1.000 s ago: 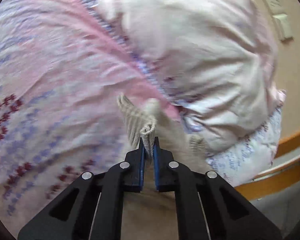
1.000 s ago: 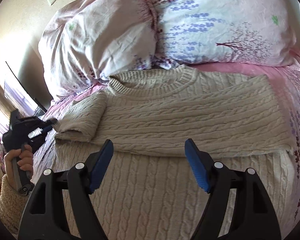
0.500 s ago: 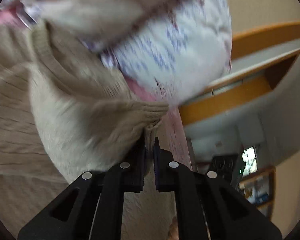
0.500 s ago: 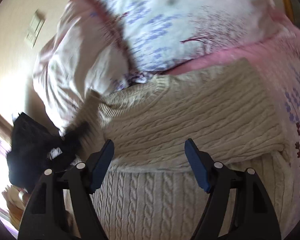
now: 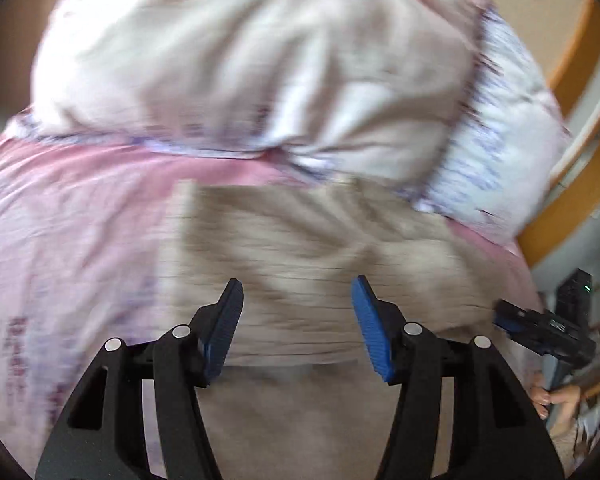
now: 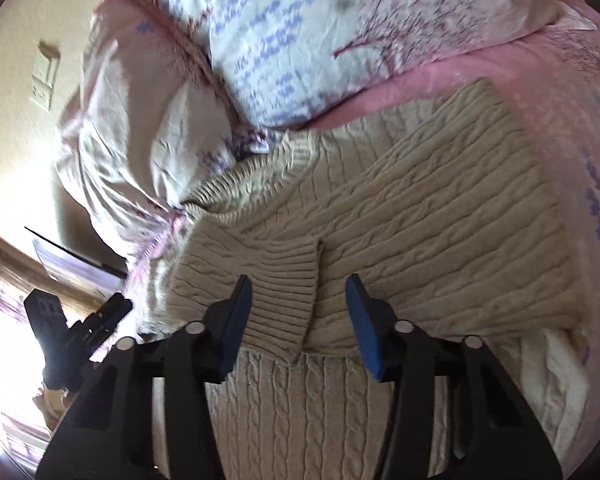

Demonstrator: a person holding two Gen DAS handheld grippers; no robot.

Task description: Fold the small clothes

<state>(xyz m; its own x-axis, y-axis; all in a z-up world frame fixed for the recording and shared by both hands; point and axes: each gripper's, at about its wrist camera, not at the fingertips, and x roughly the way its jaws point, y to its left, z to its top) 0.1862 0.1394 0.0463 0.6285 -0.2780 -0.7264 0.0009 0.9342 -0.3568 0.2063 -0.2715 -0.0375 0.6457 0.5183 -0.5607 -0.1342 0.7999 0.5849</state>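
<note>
Sleeve (image 6: 284, 292) laid across sweater (image 6: 440, 240) on bed (image 6: 540, 92), forming fold. Left claw (image 5: 298, 320) opening, empty; right claw (image 6: 298, 312) closing over cuff, nothing gripped.

Sweater on the bed, pillows behind it

In the right wrist view the sweater (image 6: 440, 216) lies on the bed sheet (image 6: 560, 92), its folded sleeve (image 6: 276, 280) on top toward 7 o'clock and the collar (image 6: 260, 172) toward 10 o'clock. Two pillows (image 6: 340, 32) sit behind it from 10 to 1 o'clock, the sheet runs along 3 o'clock, and a wall switch (image 6: 44, 80) is at 9 o'clock.
</note>
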